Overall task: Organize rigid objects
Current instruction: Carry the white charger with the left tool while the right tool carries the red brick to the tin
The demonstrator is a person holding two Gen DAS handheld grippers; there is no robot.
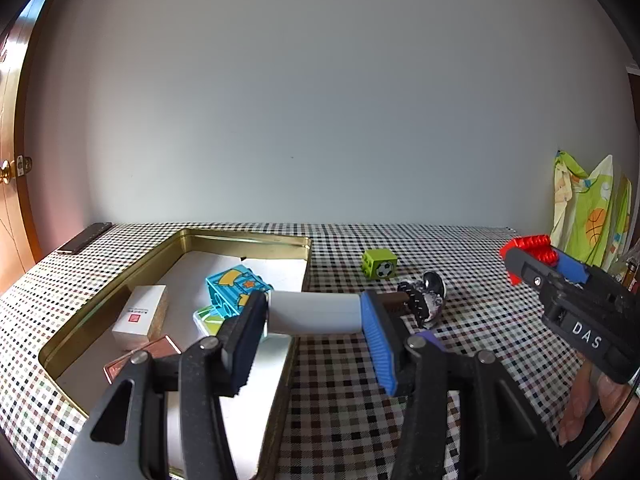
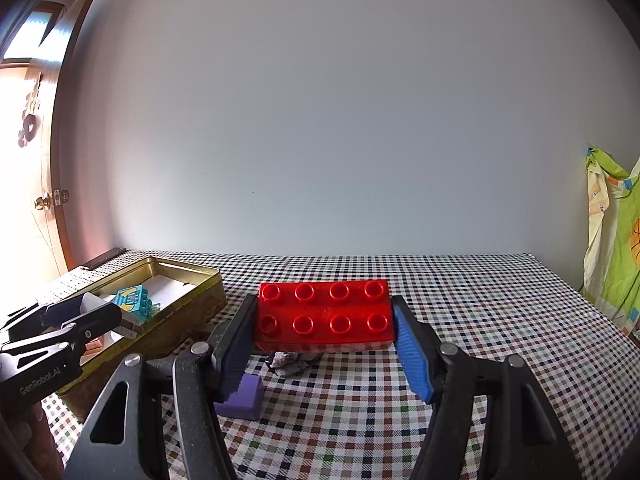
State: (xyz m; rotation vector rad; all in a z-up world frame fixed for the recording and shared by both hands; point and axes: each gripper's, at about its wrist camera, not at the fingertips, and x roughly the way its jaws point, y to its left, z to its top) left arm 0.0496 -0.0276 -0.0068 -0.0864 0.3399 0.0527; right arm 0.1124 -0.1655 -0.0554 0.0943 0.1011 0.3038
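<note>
Left wrist view: progress reads as partway, several pieces boxed, several not.
Gold tin [image 1: 120, 280]: sits at 9 o'clock on the checked tablecloth [image 1: 460, 360], lid off.
Already in the tin: a white box with a red mark [image 1: 140, 316], a copper-coloured flat piece [image 1: 160, 347] at its near side, a turquoise patterned brick [image 1: 236, 290] and a green-and-white piece [image 1: 208, 318] beneath it.
Left gripper [image 1: 316, 314]: pinches a white cylinder [image 1: 314, 312] end to end, held over the tin's right rim; judged about to go in.
Still loose on the cloth: a green football cube [image 1: 380, 264] at 12 o'clock, a dark hair claw with a shiny piece [image 1: 424, 298] just behind the gripper.
Right gripper [image 1: 532, 262]: at 3 o'clock, clamped on a red brick.
Right wrist view, tin [image 2: 188, 308]: at 9 o'clock, well left of the load.
Red brick [image 2: 324, 316]: squeezed by its short ends between the pads, studs facing the camera, off the cloth.
Purple block [image 2: 244, 398]: on the cloth by the left finger, not yet boxed.
Left to do: drop the cylinder and brick, then collect cube, claw, purple block.
</note>
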